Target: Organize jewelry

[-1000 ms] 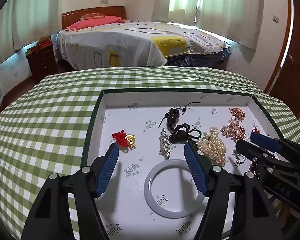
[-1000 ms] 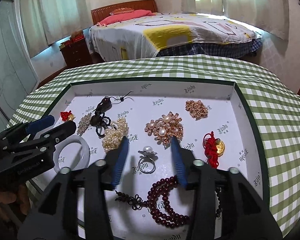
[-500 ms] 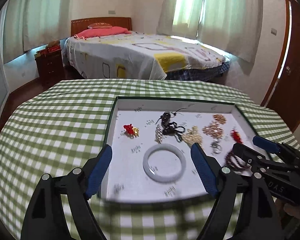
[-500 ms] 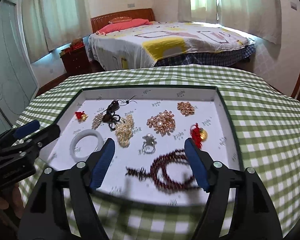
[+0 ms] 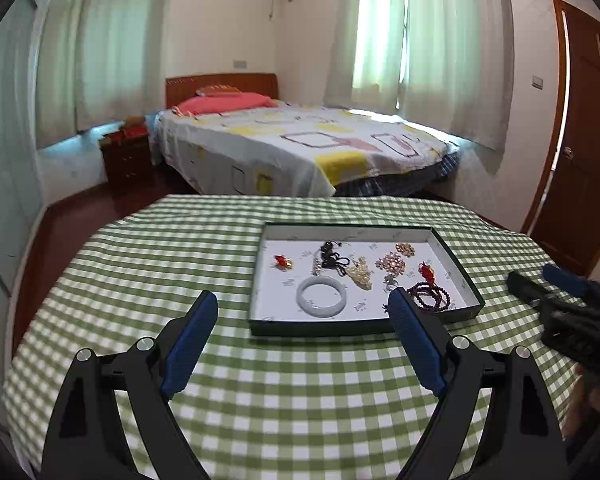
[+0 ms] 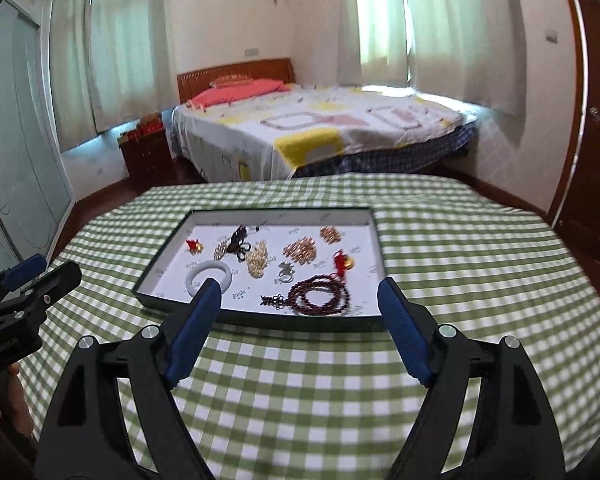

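Both grippers hang above the checked table (image 5: 148, 264), on the near side of the tray (image 5: 466, 280), the left gripper (image 5: 300, 312) and right gripper (image 6: 298, 300) each with fingers spread wide and holding nothing. The jewelry lies inside the tray just beyond the fingertips: white bangle (image 5: 321, 296), dark red bead strand (image 6: 320, 294), pearl cluster (image 6: 258, 258). Judging by this, any next pick should come straight down on one separate piece, closing slowly so neighbours stay put.

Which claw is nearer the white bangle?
Left, marginally. The left claw hangs open just short of the tray's near-left edge by the bangle; the right claw, also open, hangs nearer the red beads.
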A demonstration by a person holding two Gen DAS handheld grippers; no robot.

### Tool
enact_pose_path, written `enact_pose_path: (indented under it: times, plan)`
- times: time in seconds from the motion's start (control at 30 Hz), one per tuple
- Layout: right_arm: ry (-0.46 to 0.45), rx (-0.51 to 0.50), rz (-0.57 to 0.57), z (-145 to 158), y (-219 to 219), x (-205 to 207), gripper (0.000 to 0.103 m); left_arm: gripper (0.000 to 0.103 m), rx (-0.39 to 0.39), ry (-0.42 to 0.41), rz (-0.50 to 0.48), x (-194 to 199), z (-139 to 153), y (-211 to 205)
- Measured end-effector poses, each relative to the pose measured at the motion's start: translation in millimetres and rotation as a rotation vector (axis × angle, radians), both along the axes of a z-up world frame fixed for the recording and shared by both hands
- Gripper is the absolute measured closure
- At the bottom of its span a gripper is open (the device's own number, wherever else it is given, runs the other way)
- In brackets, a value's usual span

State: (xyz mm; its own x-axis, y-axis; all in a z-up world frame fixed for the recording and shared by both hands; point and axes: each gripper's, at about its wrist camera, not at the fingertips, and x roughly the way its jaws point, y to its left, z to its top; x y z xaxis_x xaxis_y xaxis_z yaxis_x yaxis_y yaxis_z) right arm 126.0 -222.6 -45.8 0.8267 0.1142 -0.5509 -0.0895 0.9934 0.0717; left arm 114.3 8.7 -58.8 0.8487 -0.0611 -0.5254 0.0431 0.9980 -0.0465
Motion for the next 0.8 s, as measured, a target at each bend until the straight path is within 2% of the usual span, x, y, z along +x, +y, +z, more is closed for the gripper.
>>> enact_pose_path:
  times: [0.4,0.8]
  plan:
    - [-0.108,-0.021,-0.001,51.8,-9.3,-76.0,0.020,0.019,-0.025,-0.075,0.053,-56.2,40.2,12.0]
    - [-0.144,-0.016,0.010,63.7,-9.6,-90.8,0.020,0.019,-0.026,-0.098,0.060,-75.0,44.9,14.7]
